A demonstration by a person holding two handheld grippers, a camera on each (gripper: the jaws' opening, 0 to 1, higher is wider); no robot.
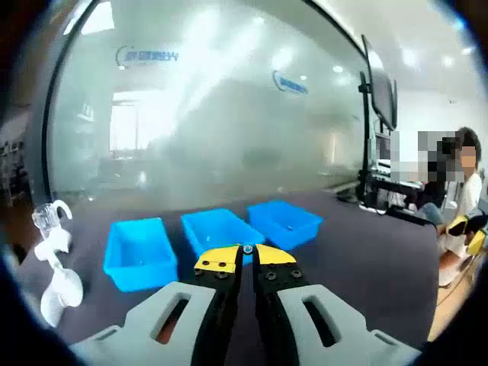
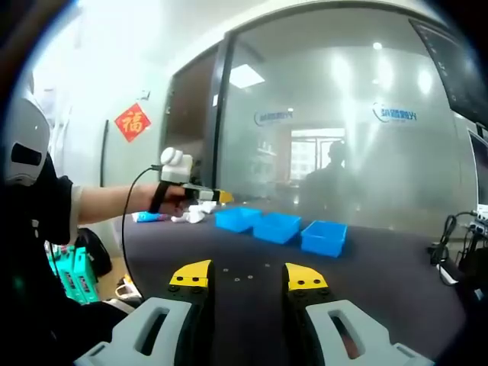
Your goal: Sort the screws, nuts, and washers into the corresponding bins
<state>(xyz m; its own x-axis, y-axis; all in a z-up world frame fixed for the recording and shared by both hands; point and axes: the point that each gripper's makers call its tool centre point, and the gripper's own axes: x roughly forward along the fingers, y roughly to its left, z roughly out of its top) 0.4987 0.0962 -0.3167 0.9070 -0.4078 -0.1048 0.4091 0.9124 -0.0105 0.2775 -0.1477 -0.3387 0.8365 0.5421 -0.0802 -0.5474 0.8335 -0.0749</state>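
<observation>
In the left gripper view my left gripper [image 1: 248,250] has its yellow-tipped jaws shut on a small round metal part [image 1: 248,248], too small to tell which kind. It hovers just before the middle one [image 1: 217,231] of three blue bins, with another bin to the left [image 1: 139,253] and one to the right [image 1: 286,222]. In the right gripper view my right gripper [image 2: 248,276] stands open over the dark table, with a few tiny loose parts [image 2: 236,279] lying between and beyond its jaws. There the left gripper [image 2: 221,197], held by a hand, hangs above the row of bins [image 2: 276,226].
A white plastic object [image 1: 53,263] lies at the table's left end, near white scraps [image 2: 194,214]. A frosted glass wall rises behind the table. A seated person [image 1: 467,191] and monitors on stands [image 1: 381,95] are at the right. Cables [image 2: 450,236] lie at the table's far right.
</observation>
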